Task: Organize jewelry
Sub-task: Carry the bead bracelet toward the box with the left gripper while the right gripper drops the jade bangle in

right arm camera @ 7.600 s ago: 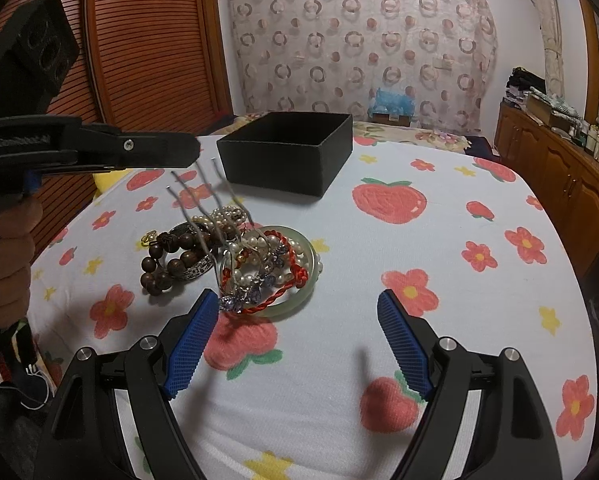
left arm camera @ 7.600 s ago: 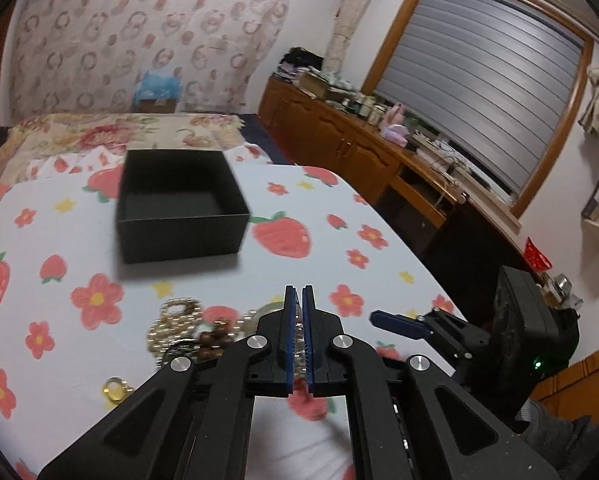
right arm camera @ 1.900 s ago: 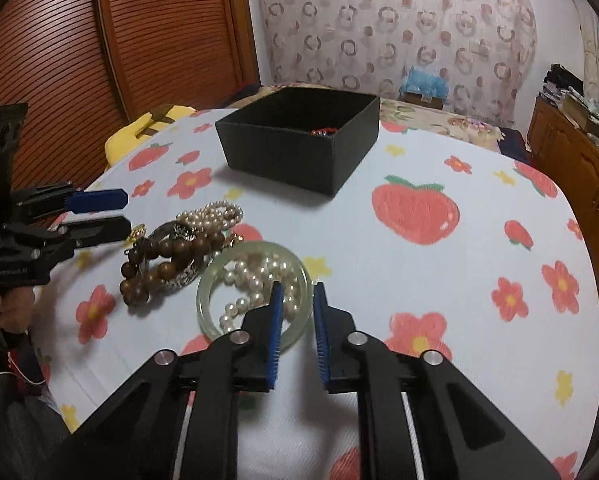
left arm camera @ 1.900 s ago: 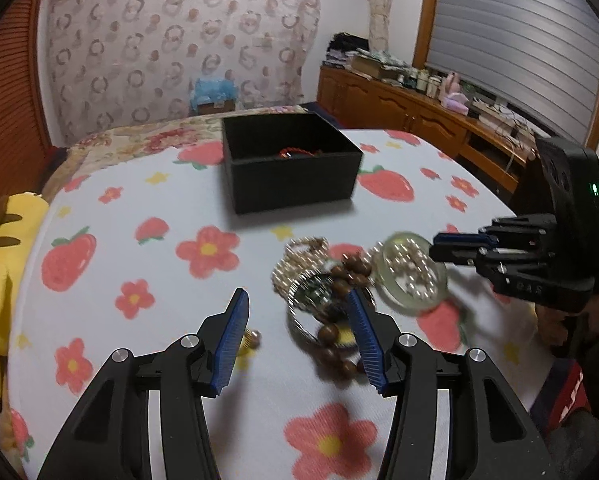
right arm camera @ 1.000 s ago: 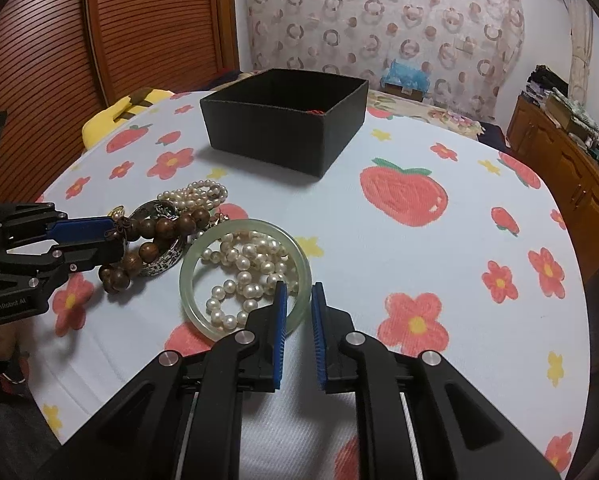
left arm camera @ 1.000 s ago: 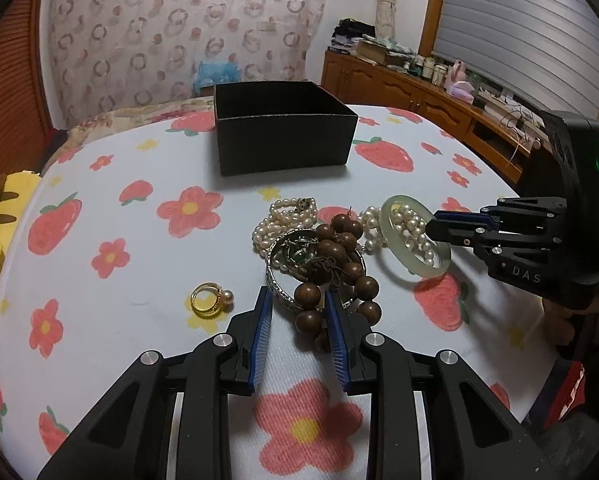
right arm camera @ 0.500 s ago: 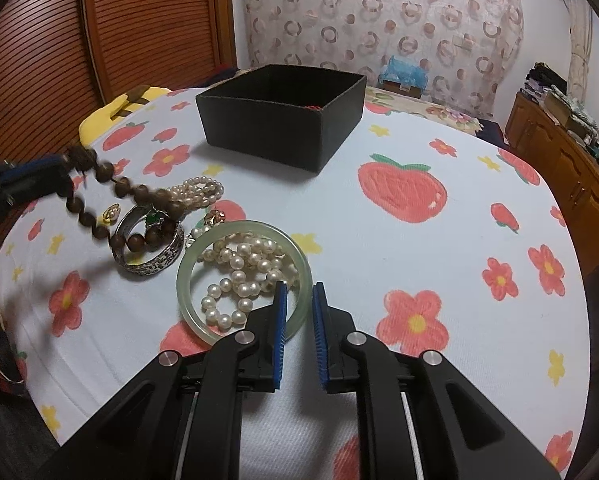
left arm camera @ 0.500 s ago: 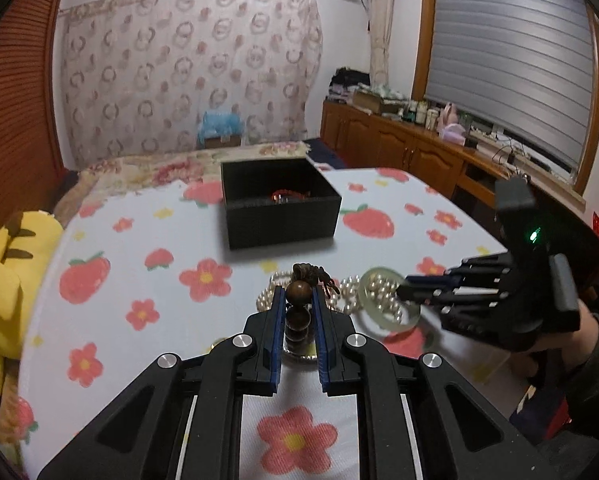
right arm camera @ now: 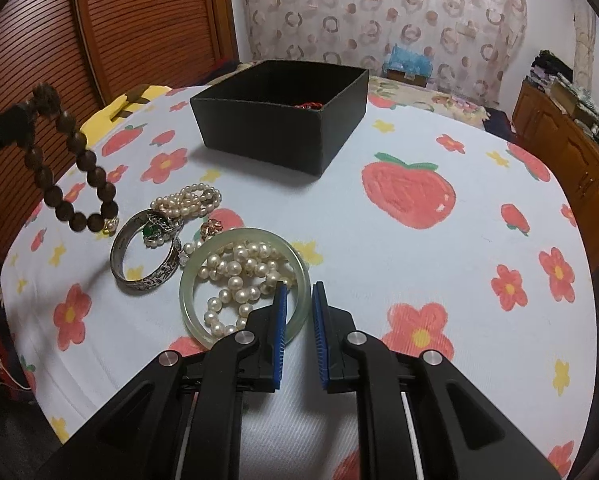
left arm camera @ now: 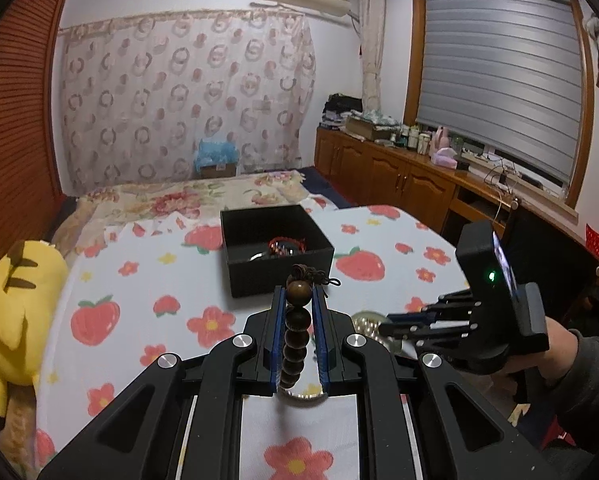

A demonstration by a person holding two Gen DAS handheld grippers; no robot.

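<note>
My left gripper (left arm camera: 299,292) is shut on a brown wooden bead bracelet (left arm camera: 298,320) and holds it in the air above the flowered tablecloth. In the right wrist view the same bracelet (right arm camera: 79,160) hangs at the far left. The black box (left arm camera: 277,268) stands beyond it, with a red cord bracelet (left arm camera: 285,245) inside. My right gripper (right arm camera: 298,296) is nearly closed over the near rim of a pale jade bangle (right arm camera: 187,292) that lies on the cloth. A pearl strand (right arm camera: 239,268) lies inside the bangle. A silver bangle (right arm camera: 147,280) and a pearl bracelet (right arm camera: 187,200) lie beside it.
A yellow plush toy (left arm camera: 15,300) sits at the table's left edge. Wooden cabinets (left arm camera: 399,176) run along the right wall, and a bed lies behind the table. A small gold ring (right arm camera: 109,224) and a flower-shaped trinket (right arm camera: 211,226) lie among the jewelry.
The left gripper closed on the wooden bead bracelet and lifted it off the pile, tilting up toward the box. The right gripper stayed at the jade bangle.
</note>
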